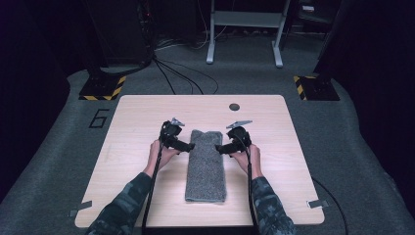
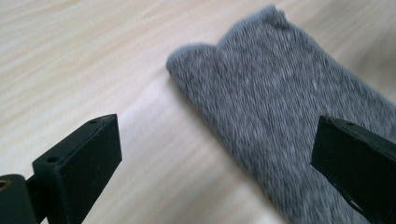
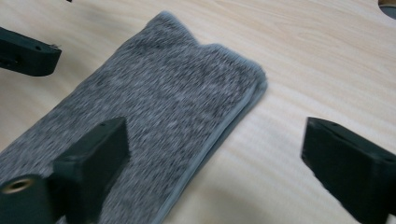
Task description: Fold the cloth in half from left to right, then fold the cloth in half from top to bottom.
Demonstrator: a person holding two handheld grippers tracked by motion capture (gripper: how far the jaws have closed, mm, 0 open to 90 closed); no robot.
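Observation:
A grey towel (image 1: 205,164), folded into a long narrow strip, lies flat in the middle of the wooden table (image 1: 132,127). My left gripper (image 1: 189,146) hovers at the towel's far left edge, its jaws pointing right. In the left gripper view it (image 2: 215,163) stands open over the towel (image 2: 280,107) edge and bare wood. My right gripper (image 1: 219,148) faces it at the far right edge. Its own view has it (image 3: 219,163) open, straddling the layered edge of the towel (image 3: 154,121). A left gripper jaw tip shows at the upper left of that view.
A small round hole (image 1: 234,106) sits in the table near its far edge. On the floor beyond stand a metal frame (image 1: 244,29), loose cables (image 1: 181,73) and two hazard-taped bases (image 1: 103,88). Bare wood lies on both sides of the towel.

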